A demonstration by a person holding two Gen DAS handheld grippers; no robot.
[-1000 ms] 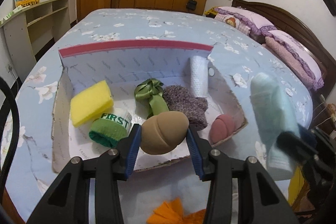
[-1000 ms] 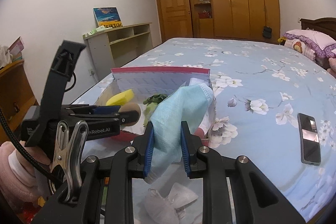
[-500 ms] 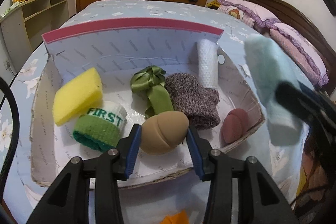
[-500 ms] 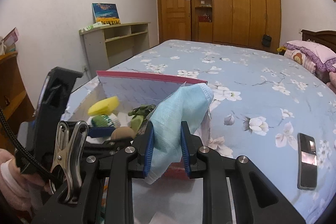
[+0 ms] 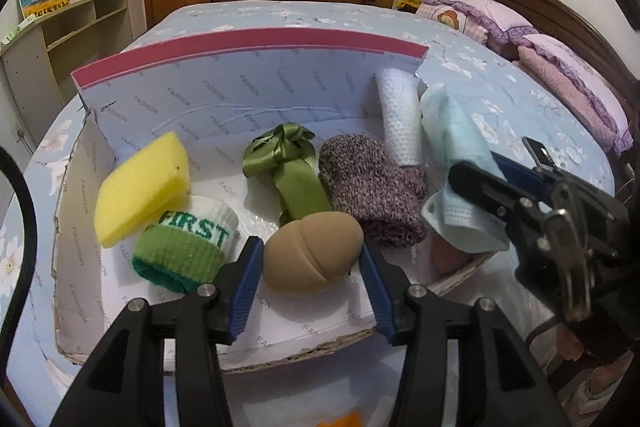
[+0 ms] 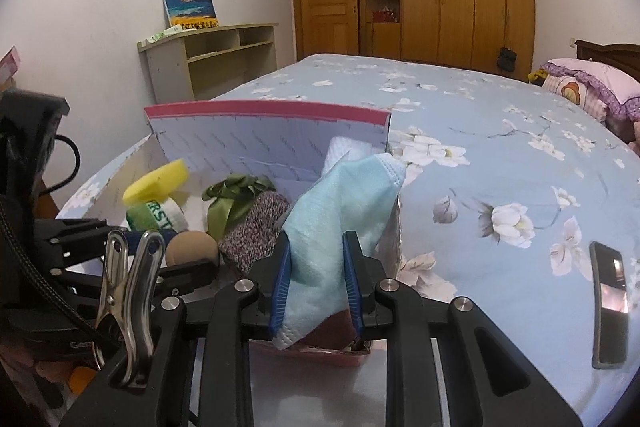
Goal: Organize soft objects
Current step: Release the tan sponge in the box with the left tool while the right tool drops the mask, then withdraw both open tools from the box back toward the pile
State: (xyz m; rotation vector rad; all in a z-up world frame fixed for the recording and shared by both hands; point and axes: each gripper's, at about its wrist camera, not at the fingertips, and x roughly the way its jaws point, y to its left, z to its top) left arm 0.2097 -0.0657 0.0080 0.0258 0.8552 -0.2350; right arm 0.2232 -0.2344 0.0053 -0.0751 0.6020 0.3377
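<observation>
Change: the right gripper (image 6: 315, 269) has been carried further over the cardboard box (image 5: 248, 99), so the light blue face mask (image 6: 340, 211) now hangs above the box's right end.
Right gripper: narrow, both blue pads pressed against the face mask, which is held upright between them.
Left gripper (image 5: 312, 281): moderately open around the tan egg-shaped sponge (image 5: 313, 257); contact cannot be told.
Box contents: a yellow sponge (image 5: 142, 187), a green and white wristband (image 5: 186, 247), a green ribbon bow (image 5: 286, 163), a speckled knitted piece (image 5: 370, 185) and a white textured roll (image 5: 400, 117) are seen inside.
Bed: a dark phone (image 6: 609, 301) lies on the floral sheet (image 6: 500, 147), well apart from the box.
</observation>
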